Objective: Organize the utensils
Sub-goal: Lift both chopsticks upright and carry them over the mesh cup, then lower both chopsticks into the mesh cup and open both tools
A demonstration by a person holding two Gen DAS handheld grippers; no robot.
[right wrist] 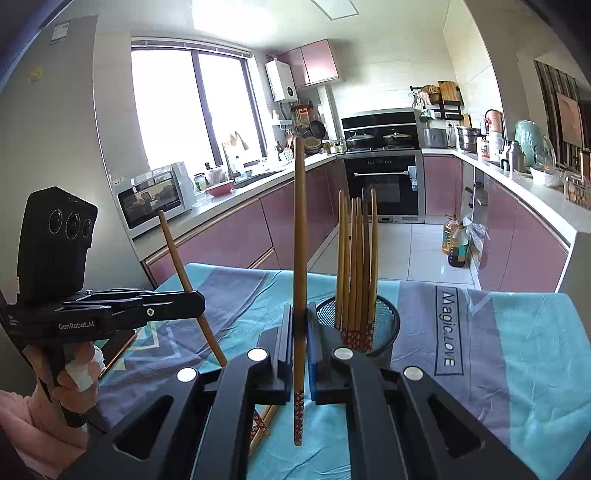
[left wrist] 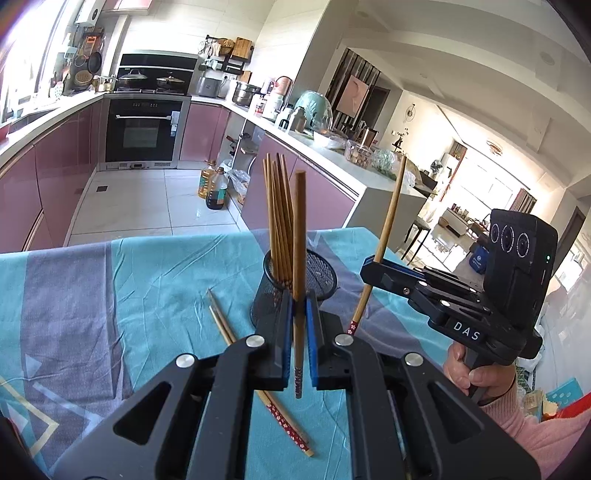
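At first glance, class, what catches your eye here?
Each tool pinches one chopstick upright: the left tool its chopstick, the right tool another. Just beyond stands a black mesh cup bristling with chopsticks, and two loose chopsticks lie on the teal cloth.

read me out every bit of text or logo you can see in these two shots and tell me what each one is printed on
"DAS": white letters on the side of the right gripper.
"GenRobot.AI": white letters on the side of the left gripper.
"Magic.LOVE": dark letters, running sideways, on the tablecloth.
Sticker on the grey panel: print too small to read.
Oven display, oil bottles and counter items: labels too blurred to read.
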